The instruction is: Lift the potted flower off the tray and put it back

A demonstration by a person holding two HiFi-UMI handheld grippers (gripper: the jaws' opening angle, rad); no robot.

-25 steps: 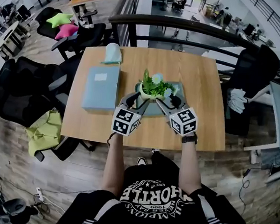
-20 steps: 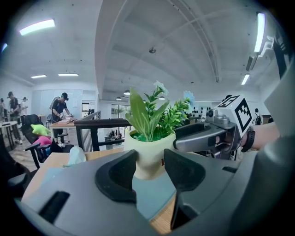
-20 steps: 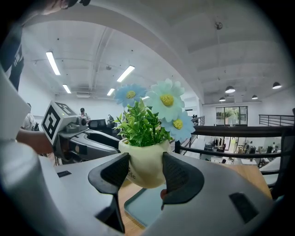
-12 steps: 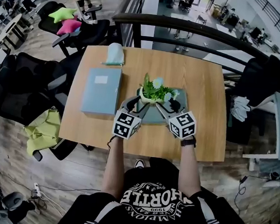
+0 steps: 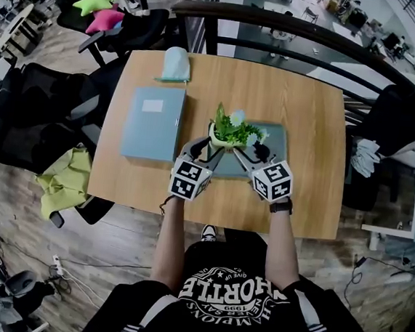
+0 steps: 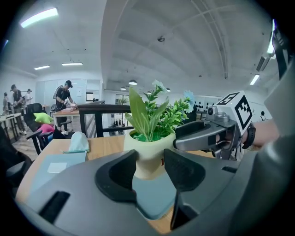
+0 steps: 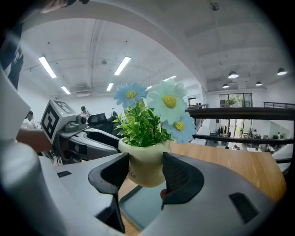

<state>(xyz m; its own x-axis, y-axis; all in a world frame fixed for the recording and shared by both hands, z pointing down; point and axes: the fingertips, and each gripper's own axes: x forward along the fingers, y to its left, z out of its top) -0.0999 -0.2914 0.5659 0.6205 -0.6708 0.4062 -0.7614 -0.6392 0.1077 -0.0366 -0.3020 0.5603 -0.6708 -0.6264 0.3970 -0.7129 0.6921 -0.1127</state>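
A blue folder (image 5: 153, 122) and a pale green pouch (image 5: 176, 65) lie on the wooden table (image 5: 302, 98), black chairs (image 5: 36, 123) alongside.

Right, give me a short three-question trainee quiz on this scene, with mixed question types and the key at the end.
1. Multiple choice: what do the left tongs and the right tongs both clamp? A a mug; B the potted flower; C a bottle.
2. True or false: in the head view, the tray lies to the right of the blue folder.
3. Fill in: the flower petals are light ___ with yellow centres.
Key: 1 B; 2 true; 3 blue.
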